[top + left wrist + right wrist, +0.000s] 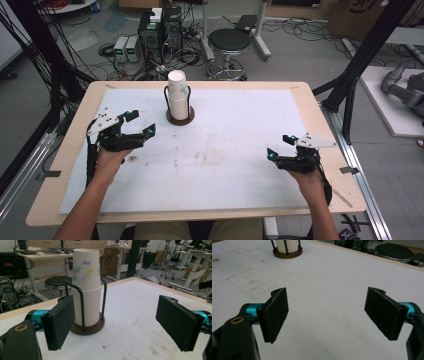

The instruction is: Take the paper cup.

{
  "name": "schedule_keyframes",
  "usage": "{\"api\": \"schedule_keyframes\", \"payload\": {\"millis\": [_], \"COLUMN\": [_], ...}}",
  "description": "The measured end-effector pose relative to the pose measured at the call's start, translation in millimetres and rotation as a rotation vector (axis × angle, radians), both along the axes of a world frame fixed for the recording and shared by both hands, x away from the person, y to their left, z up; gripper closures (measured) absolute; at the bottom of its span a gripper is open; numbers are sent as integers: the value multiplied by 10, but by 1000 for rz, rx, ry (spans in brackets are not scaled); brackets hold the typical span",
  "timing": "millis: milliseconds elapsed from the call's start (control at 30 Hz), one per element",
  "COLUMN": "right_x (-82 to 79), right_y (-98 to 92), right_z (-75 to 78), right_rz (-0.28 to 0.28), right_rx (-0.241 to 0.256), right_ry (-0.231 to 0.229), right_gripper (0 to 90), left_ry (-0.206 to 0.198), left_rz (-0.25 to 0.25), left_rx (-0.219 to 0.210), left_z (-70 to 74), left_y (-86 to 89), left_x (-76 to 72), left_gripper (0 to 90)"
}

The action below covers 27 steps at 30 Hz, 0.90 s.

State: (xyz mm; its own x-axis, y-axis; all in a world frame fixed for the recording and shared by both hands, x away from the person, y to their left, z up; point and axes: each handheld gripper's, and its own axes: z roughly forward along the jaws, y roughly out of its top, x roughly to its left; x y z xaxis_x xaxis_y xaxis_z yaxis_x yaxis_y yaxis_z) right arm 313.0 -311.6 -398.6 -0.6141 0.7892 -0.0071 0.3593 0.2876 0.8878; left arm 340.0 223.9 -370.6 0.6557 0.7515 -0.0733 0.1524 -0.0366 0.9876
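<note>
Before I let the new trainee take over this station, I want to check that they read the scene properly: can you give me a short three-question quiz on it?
1. True or false: the left gripper is shut on the stack of paper cups.
2. Multiple choice: the stack of paper cups stands (A) loose on the white mat, (B) in a wire holder on a round brown base, (C) between the jaws of the right gripper.
3. Which gripper is nearer the cups?

Key
1. False: its jaws stand wide apart and short of the cups.
2. B.
3. The left gripper; the right gripper hangs over bare mat at the far side.
</note>
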Motion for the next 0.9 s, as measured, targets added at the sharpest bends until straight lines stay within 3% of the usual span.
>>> {"api": "schedule_keyframes", "payload": {"millis": [500,900], "right_x": [21,41], "right_y": [20,25], "right_z": [14,18], "right_rz": [10,19], "right_rx": [-4,-2], "right_ry": [-1,1], "right_gripper": [195,195], "left_ry": [26,34], "left_rz": [-38,-29], "left_rx": [17,40], "left_z": [315,521], "left_y": [-180,-303], "left_x": [488,831], "left_gripper": [160,159]}}
